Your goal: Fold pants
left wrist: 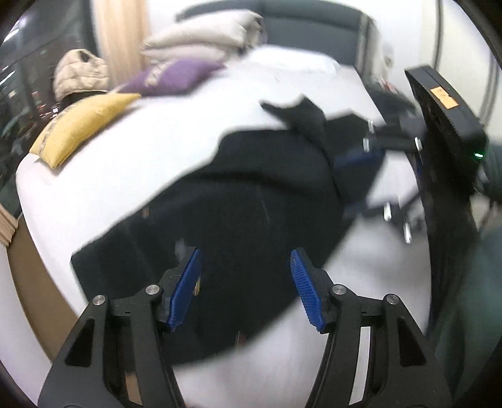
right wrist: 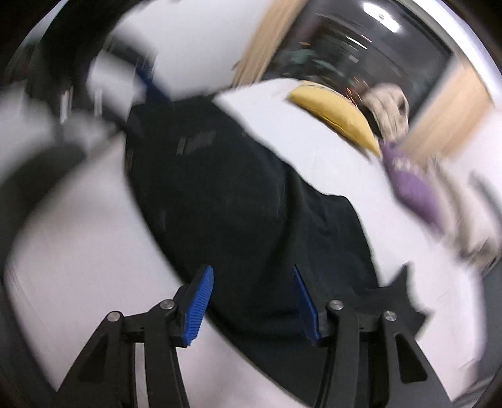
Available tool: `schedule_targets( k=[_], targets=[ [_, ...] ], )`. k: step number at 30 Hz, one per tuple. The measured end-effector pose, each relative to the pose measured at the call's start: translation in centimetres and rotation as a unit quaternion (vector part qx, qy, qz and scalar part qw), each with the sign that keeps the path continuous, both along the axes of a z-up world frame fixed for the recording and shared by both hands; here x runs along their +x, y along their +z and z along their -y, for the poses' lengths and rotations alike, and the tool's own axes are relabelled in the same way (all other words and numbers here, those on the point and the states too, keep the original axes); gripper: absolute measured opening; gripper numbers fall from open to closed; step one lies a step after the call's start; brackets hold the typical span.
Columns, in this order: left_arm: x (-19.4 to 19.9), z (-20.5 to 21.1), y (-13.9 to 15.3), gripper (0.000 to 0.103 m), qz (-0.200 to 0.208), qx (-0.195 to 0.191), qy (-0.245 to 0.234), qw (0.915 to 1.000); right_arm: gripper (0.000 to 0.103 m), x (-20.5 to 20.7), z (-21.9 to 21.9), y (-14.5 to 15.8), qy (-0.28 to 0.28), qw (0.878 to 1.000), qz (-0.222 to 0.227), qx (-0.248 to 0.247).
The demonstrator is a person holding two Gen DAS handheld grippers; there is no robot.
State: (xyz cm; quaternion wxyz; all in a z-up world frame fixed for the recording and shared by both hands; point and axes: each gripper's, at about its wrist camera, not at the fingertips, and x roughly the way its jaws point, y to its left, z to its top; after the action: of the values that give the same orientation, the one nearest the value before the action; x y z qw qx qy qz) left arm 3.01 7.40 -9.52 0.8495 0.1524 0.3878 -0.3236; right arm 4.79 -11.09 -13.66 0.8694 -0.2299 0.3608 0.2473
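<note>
Black pants lie spread on a white bed. In the left wrist view my left gripper is open above one end of the pants, its blue pads apart and empty. The right gripper's body shows at the far right, by the other end of the pants. In the right wrist view my right gripper is open over the pants, blue pads apart with nothing between them. Both views are motion-blurred.
A yellow cushion, a purple cushion and beige bedding lie at the bed's head, near a dark headboard. A dark window is on the left. The bed's wooden edge runs lower left.
</note>
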Motion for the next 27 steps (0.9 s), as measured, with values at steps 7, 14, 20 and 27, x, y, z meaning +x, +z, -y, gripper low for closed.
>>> schedule_targets(
  k=[7,14,20,27],
  targets=[
    [4.4,3.0,-8.9,0.058,-0.066,0.033,0.071,0.9947,0.053,4.3,3.0,-6.9,-0.107,0.983,-0.131,0.068],
    [4.8,3.5,-5.1,0.058,-0.032,0.001,0.083,0.996,0.053,3.3,4.6,-2.1,-0.101,0.98,-0.102,0.139],
    [9.4,4.6,-8.8,0.06,-0.076,0.018,0.131,0.9884,0.061,10.0,3.6,-4.6,-0.129,0.966,-0.14,0.172],
    [8.3,4.7,-6.0,0.06,-0.046,-0.014,0.133,0.9899,0.041,8.6,7.4,-4.1,-0.195,0.956,-0.151,0.162]
  ],
)
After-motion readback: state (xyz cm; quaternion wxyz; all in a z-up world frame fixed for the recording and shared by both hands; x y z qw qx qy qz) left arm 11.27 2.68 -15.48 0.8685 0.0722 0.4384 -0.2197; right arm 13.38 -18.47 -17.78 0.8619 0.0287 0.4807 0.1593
